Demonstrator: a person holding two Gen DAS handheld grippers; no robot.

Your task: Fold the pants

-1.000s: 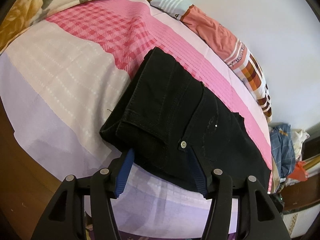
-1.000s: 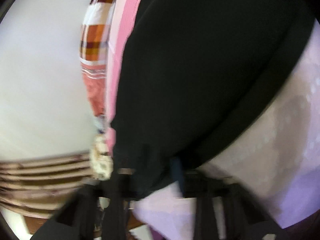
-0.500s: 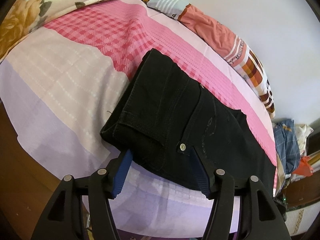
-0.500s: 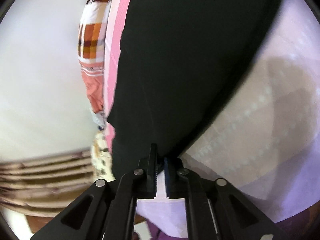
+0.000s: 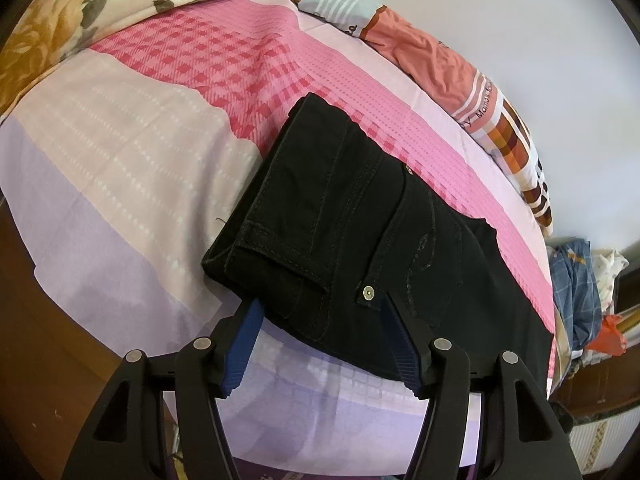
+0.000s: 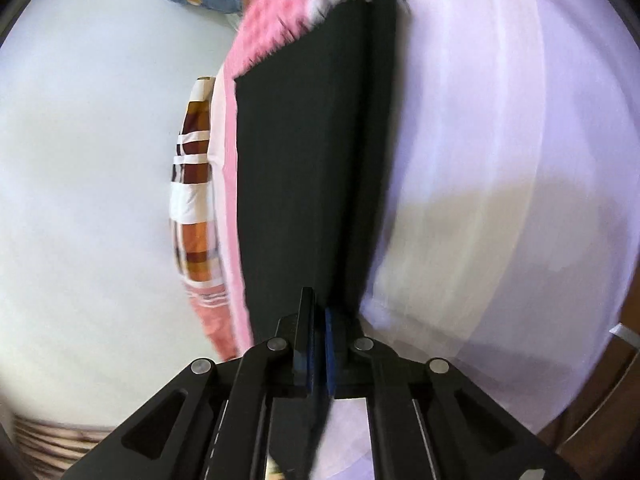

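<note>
So the black pants (image 5: 360, 240) are lying on the bed, already folded over into a long flat bundle that runs diagonally across the pink-and-lilac checked bedsheet (image 5: 140, 168), waistband end toward the left wrist camera with the belt loop, pocket stitching and a little metal rivet (image 5: 367, 292) facing up. The left gripper (image 5: 320, 344) sits right at that near edge with its jaws apart, blue pads either side of the waistband corner; the fabric edge lies in the gap between the pads, and I can't see them pressing on it. Over on the right wrist view, which is pretty smeared, the right gripper (image 6: 318, 344) has its jaws together with only a sliver between the blue pads, and dark fabric runs straight down into that sliver and shows again below it, so it looks pinched on the pants edge (image 6: 304, 168). From that angle the pants stretch away as a long dark strip along the sheet. Along the far side of the bed there's a striped and plaid quilt (image 5: 480, 92) bunched against the white wall (image 5: 540, 24), a floral pillow (image 5: 48, 32) at the head end, and a pile of clothes (image 5: 580, 280) off the foot end.
</note>
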